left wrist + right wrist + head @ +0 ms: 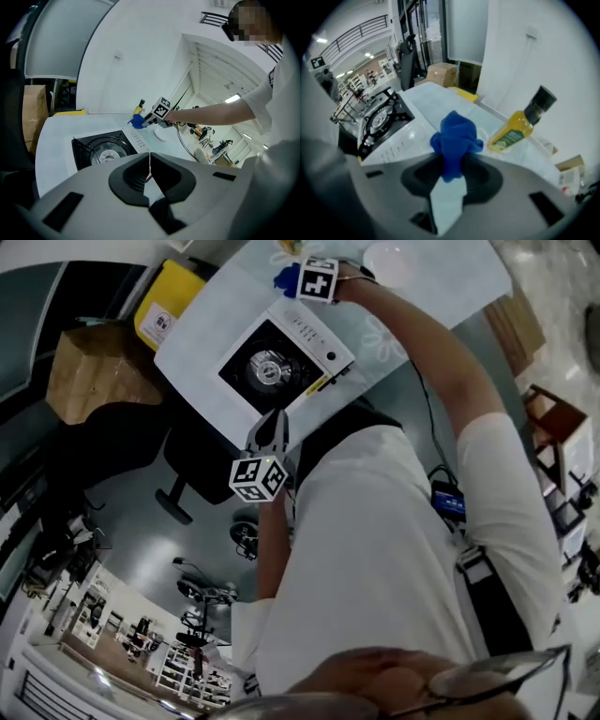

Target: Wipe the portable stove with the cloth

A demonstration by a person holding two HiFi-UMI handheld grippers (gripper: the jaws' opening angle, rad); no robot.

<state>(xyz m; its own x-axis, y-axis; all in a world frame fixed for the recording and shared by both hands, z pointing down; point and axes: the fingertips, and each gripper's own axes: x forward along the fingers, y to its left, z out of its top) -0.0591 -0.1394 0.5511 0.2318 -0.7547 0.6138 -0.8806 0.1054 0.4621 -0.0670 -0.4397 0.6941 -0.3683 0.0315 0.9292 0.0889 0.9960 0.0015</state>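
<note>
Your left gripper (149, 161) sits nearest, its fingers pressed together with nothing between them. Just ahead of those fingers and a little to their left lies the portable stove (101, 150). It rests on the pale counter (54, 133) with its black burner top facing up and its white control strip on the right side. In the head view those fingertips hang at the counter's near edge, just beside the stove.

Farther ahead, your right gripper (450, 164) has its fingers clamped on the blue cloth (455, 136), which bunches out past the fingertips. The stove lies near, to the left of those fingers. A yellow bottle (516, 127) with a dark cap stands ahead to their right, and a white dish (160, 136) lies near them.

Bare counter runs left of the stove. A cardboard box (89, 371) stands off the counter's left edge, and a black chair (192, 460) sits left of your left fingers.
</note>
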